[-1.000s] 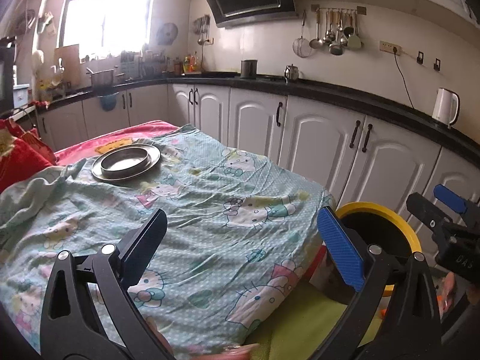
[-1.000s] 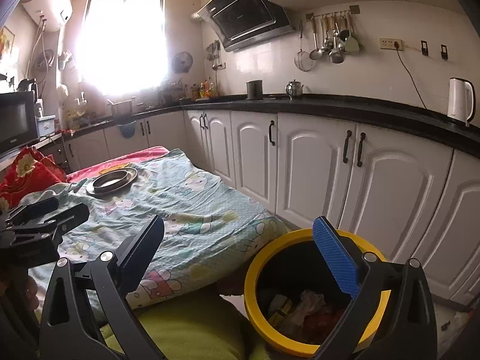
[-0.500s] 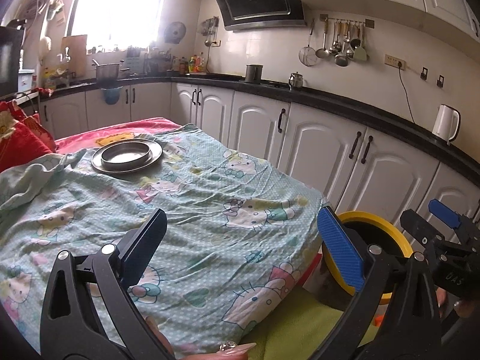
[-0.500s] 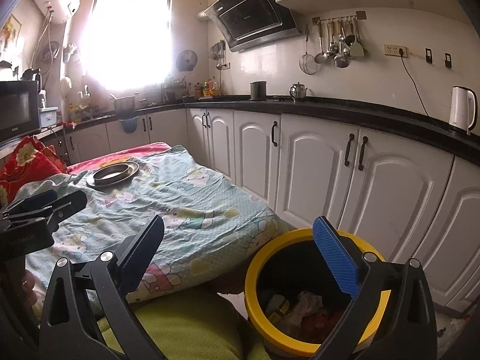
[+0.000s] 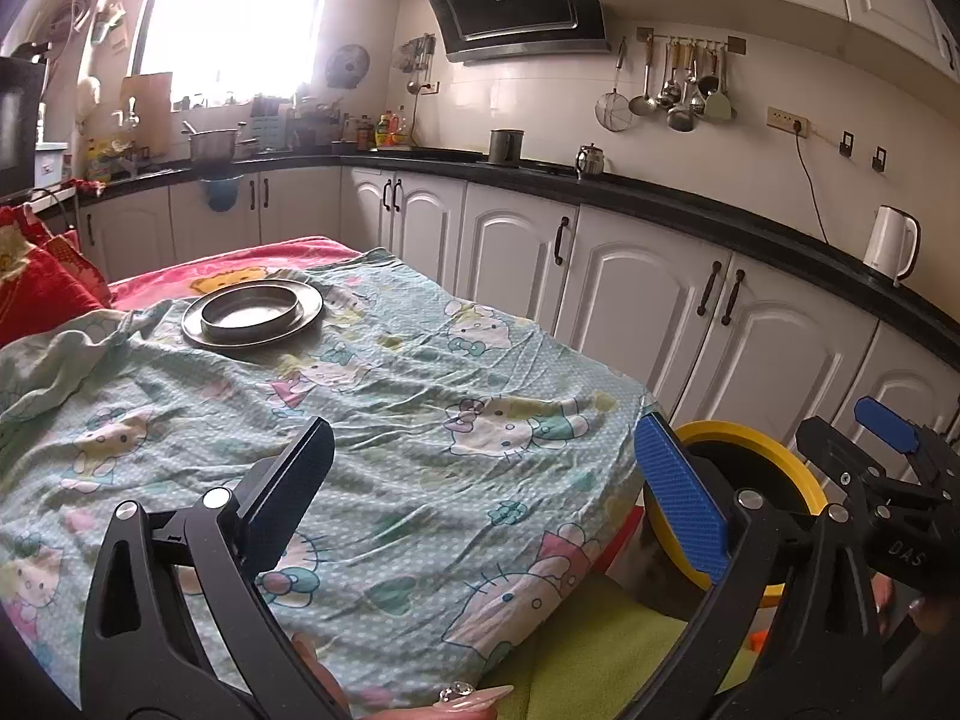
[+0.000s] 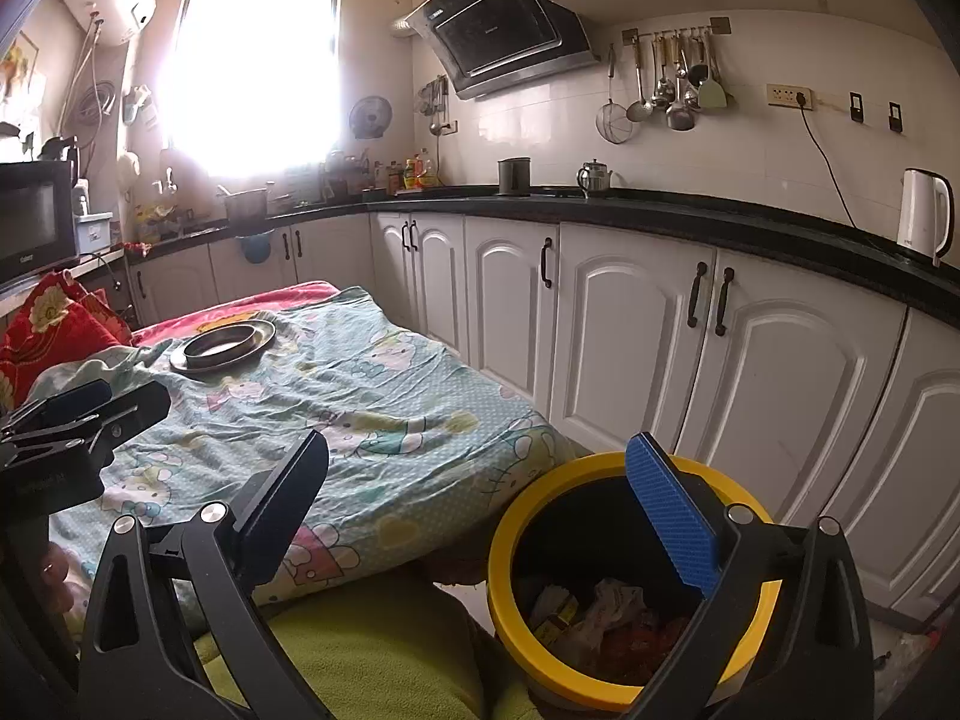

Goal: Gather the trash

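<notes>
At the left of the left-wrist frame the metal plate on the cartoon-print cloth now sits lower than a second ago, so both cameras have tilted up and back. The left gripper hangs spread wide and empty over bare cloth; no litter shows there. At lower right of the right-wrist frame the right gripper, likewise spread and empty, hovers by the yellow-rimmed bin, where the collected trash lies. The collecting looks finished.
</notes>
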A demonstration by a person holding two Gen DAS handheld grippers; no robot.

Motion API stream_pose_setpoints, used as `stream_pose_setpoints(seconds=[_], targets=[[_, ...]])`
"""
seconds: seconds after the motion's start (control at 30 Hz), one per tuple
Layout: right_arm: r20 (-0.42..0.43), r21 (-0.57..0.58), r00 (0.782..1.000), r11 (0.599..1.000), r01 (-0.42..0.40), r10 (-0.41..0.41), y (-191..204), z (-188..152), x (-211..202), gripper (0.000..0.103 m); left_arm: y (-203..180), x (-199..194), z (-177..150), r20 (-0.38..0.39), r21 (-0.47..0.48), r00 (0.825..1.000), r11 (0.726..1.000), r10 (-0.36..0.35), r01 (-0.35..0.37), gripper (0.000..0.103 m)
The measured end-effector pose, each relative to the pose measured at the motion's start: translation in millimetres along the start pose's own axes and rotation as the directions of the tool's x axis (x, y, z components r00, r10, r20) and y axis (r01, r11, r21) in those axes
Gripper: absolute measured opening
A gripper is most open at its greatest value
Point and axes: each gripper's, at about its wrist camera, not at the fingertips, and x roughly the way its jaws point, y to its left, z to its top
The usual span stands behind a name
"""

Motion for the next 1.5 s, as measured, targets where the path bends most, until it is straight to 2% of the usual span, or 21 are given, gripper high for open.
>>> stream_pose_setpoints(seconds=[1.5], targets=[[0.0, 0.005, 1.0, 1.0, 0.003, -0.003, -1.5, -1.8, 0.1, 0.097, 1.9, -0.1, 0.1, -0.004, -0.001, 1.0, 1.0, 0.008, -0.008, 0.092]])
